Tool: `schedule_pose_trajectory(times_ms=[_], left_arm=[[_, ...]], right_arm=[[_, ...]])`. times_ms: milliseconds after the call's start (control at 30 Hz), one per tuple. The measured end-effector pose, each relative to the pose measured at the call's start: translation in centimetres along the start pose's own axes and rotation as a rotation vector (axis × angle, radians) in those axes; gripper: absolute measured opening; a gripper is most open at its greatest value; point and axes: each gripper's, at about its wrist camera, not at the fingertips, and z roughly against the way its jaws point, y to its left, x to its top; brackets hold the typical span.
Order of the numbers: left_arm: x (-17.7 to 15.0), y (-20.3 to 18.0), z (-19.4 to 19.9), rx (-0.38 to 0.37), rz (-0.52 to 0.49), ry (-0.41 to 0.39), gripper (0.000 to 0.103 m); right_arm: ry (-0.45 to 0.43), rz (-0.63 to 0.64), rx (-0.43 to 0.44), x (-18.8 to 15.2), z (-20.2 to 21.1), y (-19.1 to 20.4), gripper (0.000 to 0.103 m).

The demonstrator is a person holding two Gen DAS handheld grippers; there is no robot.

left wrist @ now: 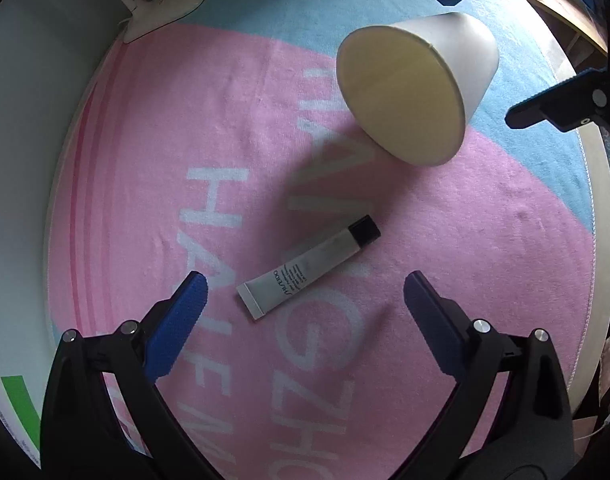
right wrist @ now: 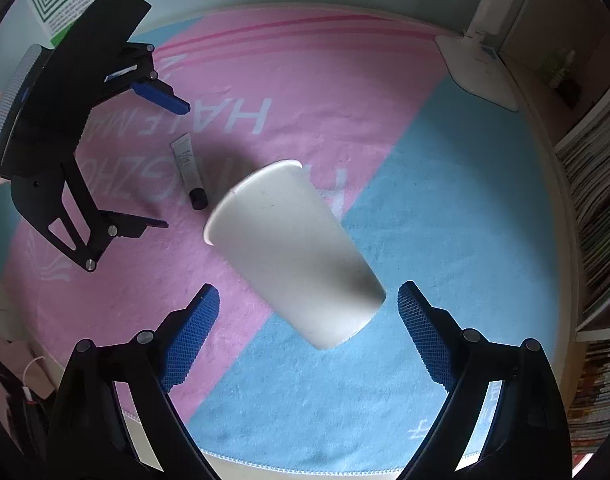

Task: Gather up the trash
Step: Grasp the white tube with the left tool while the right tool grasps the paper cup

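Left wrist view, from left to right: a pale wall, then a round pink and blue rug (left wrist: 117, 184) spread over the surface, with large white letters running across it. Only fragments read clearly, "HALF" and "ZHO" among them. The left hand-held gripper (left wrist: 303, 290) hovers over the rug with its blue-padded jaws spread wide and nothing between them; just ahead of the gap lies a small white tube (left wrist: 305, 270) with a black cap, printed "SHISEIDO" near its crimped end. Further right a white paper cup (left wrist: 419, 88) lies tipped on its side, its mouth turned toward this camera, and past it the right hand-held gripper (left wrist: 509, 52) comes in from the edge.

Right wrist view shows the same rug (right wrist: 445, 208). The left hand-held gripper (right wrist: 173, 164) is on the left with the tube (right wrist: 189, 170) lying between its fingers. At centre is the cup (right wrist: 293, 252), its base pointing toward the right hand-held gripper (right wrist: 309, 304), whose jaws are also wide open and empty, either side of that base without touching it.

The step in hand looks like the approach. Next, each gripper probably needs to lower and close, gently on the cup, which would crush easily.
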Motion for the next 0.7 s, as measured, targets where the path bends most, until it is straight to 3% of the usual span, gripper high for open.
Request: schedule_pose_trajectory(times_ms=[367,567,700], left_arm=[[1.4,2.2,-2.0,-0.081,0.008,-0.029,0.097],[1.9,2.8,-2.5,-0.129,-0.039,-0.047,0.09],[1.7,2.9,-2.3,-0.191,-0.05,-0.054,0.07]], right_arm=[[-0.001,0.051,0.019,1.6,-1.8,-0.6,0.09],[-0.001,0.044,0.043,1.9,-2.6,-0.7,0.088],[0.002,0.022,0.068,1.9,-2.8,-0.8,0.078]])
